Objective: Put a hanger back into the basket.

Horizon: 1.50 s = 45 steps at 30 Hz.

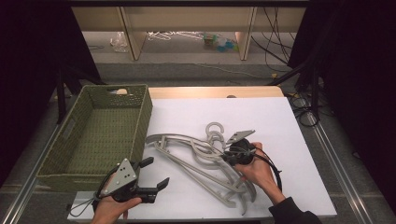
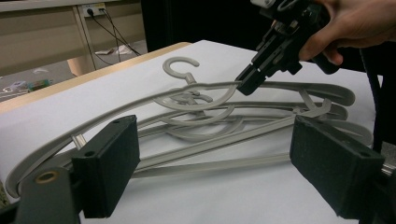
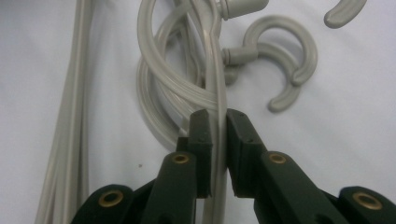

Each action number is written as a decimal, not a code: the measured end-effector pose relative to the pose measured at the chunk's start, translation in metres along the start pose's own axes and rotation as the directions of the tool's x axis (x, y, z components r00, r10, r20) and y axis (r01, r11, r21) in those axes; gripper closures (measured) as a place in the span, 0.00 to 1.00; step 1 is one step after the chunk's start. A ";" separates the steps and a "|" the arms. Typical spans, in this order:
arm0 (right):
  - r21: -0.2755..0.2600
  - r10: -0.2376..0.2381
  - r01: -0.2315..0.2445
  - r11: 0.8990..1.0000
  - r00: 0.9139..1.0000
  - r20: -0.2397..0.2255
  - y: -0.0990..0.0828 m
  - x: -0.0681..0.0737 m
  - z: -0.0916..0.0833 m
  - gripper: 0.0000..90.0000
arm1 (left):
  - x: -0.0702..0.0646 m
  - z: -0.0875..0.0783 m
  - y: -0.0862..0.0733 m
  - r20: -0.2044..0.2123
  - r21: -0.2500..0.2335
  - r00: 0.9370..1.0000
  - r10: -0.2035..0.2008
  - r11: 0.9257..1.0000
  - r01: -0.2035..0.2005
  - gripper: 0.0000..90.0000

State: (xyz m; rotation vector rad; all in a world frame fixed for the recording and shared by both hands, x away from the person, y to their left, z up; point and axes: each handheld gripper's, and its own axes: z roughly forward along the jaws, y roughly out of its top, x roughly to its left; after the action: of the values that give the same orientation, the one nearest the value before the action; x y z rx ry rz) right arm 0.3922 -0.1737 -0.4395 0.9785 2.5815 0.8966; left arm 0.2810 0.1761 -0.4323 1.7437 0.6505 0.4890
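I am clamping my right claw (image 3: 217,119) on the thin arm of the top grey hanger (image 1: 187,142) in the pile lying toward the desk's (image 1: 280,121) near edge. My left claw (image 1: 155,173) is hovering wide open and empty at the near-left corner, beside the woven basket (image 1: 70,179).

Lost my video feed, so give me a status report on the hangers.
Right tongs shut on top hanger. Left tongs open, off the pile. Hangers tangled, hooks interlocked. Basket waiting left.
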 end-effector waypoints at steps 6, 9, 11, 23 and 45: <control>-0.037 -0.060 0.061 0.997 0.998 0.017 0.005 0.004 -0.012 0.91 | 0.001 0.000 0.000 0.002 -0.005 1.000 0.005 1.000 -0.005 0.18; -0.068 -0.077 0.080 0.995 0.996 0.041 0.007 0.007 -0.018 0.91 | 0.001 -0.001 0.001 -0.001 -0.003 1.000 0.003 1.000 -0.003 0.18; -0.075 -0.092 0.095 0.993 0.995 0.039 0.008 0.007 -0.026 0.91 | 0.001 -0.001 0.001 -0.001 -0.002 1.000 0.003 1.000 -0.003 0.18; -0.098 -0.222 0.226 0.969 0.974 0.048 -0.007 0.013 -0.062 0.91 | 0.001 -0.002 0.003 -0.020 -0.019 1.000 0.012 1.000 -0.013 0.18; -0.085 -0.404 0.401 0.912 0.914 -0.023 -0.023 0.036 -0.081 0.91 | -0.006 0.055 0.033 0.127 0.141 0.992 -0.024 0.990 0.006 0.23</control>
State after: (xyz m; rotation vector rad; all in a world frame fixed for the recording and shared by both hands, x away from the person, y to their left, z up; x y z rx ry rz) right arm 0.3197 -0.2004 -0.3901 0.3808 2.6135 0.8968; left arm 0.3167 0.1256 -0.4143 1.8845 0.6180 0.3242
